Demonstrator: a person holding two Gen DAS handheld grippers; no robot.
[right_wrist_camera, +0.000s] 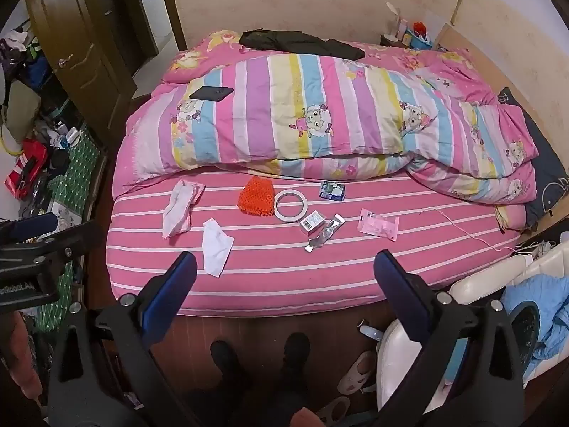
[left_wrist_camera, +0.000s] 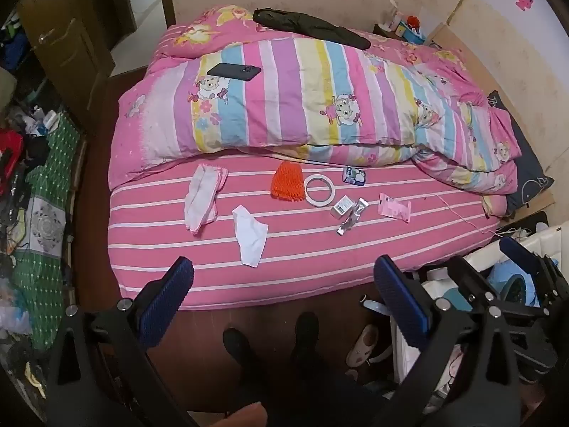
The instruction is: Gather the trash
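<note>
Both hand-held grippers, left (left_wrist_camera: 282, 281) and right (right_wrist_camera: 284, 274), hang wide open and empty over the bed's (left_wrist_camera: 302, 267) near edge. Ahead of them lie cloth (left_wrist_camera: 202, 195), tissue (left_wrist_camera: 250, 236), tape ring (left_wrist_camera: 319, 190), tube (left_wrist_camera: 352, 217) and pink wrapper (left_wrist_camera: 394, 206). The tissue lies nearest, just ahead of the left fingers, long axis running away from them; I judge the left closer.

so the bed (right_wrist_camera: 302, 284) has a pink sheet with white stripes, folded cartoon-sheep quilt (right_wrist_camera: 320, 121) piled across the back half with a black phone (right_wrist_camera: 211, 93) on it. On the bare sheet, left to right: a white-pink cloth (right_wrist_camera: 179, 208), a crumpled white tissue (right_wrist_camera: 216, 247), an orange knit thing (right_wrist_camera: 256, 195) touching a tape ring (right_wrist_camera: 291, 207), a small box (right_wrist_camera: 312, 222) beside a squeezed tube (right_wrist_camera: 325, 236), a blue packet (right_wrist_camera: 332, 191), a pink wrapper (right_wrist_camera: 378, 224)
</note>
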